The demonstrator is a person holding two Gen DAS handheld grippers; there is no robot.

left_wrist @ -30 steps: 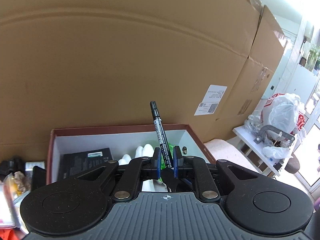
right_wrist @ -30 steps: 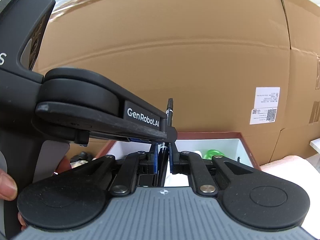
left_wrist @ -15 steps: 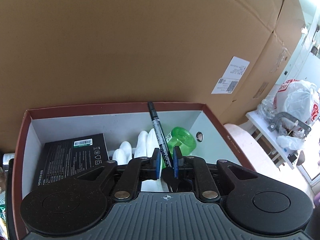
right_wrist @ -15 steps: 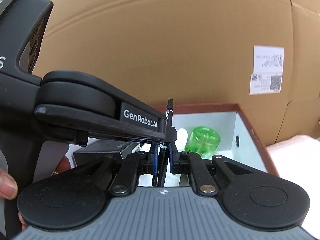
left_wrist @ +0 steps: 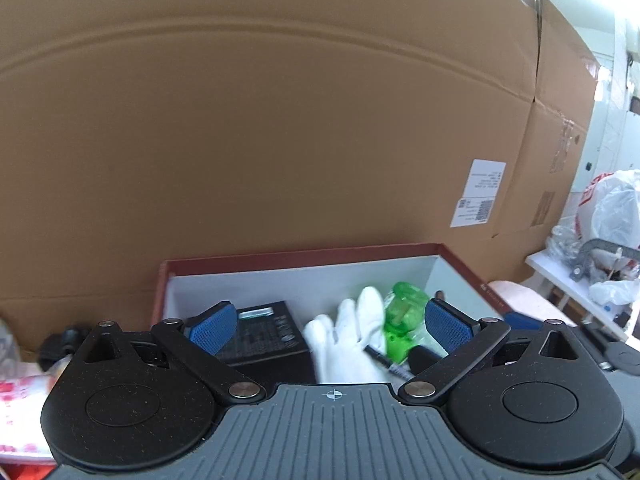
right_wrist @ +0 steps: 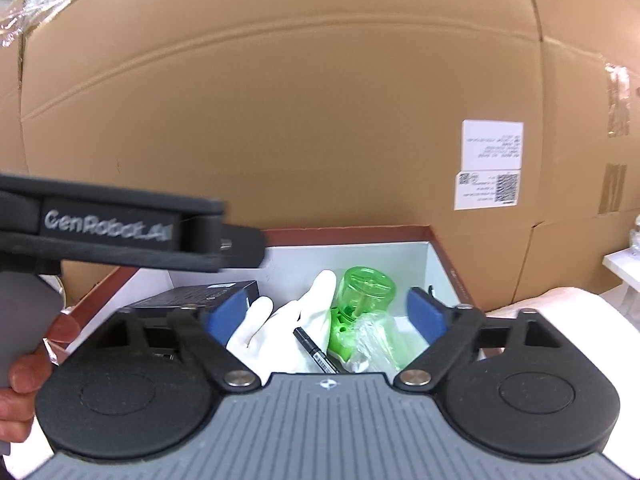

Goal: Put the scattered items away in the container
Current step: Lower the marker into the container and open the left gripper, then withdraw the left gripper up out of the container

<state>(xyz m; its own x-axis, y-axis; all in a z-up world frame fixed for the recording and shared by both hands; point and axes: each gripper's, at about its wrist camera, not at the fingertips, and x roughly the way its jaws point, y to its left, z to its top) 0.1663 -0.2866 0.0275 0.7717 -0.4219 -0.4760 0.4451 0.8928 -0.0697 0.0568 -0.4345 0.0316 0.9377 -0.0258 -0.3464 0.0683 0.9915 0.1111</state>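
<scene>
A red-rimmed box with a white inside [left_wrist: 304,258] [right_wrist: 348,235] stands against a cardboard wall. In it lie a black marker [left_wrist: 384,359] [right_wrist: 314,352] across a white glove [left_wrist: 352,332] [right_wrist: 280,328], a green plastic container [left_wrist: 404,320] [right_wrist: 366,292] and a black carton [left_wrist: 264,332] [right_wrist: 196,298]. My left gripper [left_wrist: 326,322] is open and empty above the box. My right gripper [right_wrist: 326,314] is open and empty above the box too. The left gripper's body [right_wrist: 120,236] crosses the right wrist view.
A large cardboard wall [left_wrist: 280,120] rises right behind the box. Clutter lies left of the box [left_wrist: 24,376]. A white shelf with plastic bags [left_wrist: 608,240] stands at the right. A pale cushion [right_wrist: 560,312] sits right of the box.
Both grippers have opened and let go of the black marker, which has dropped onto the white glove in the box. The left gripper has drawn back to the left.
</scene>
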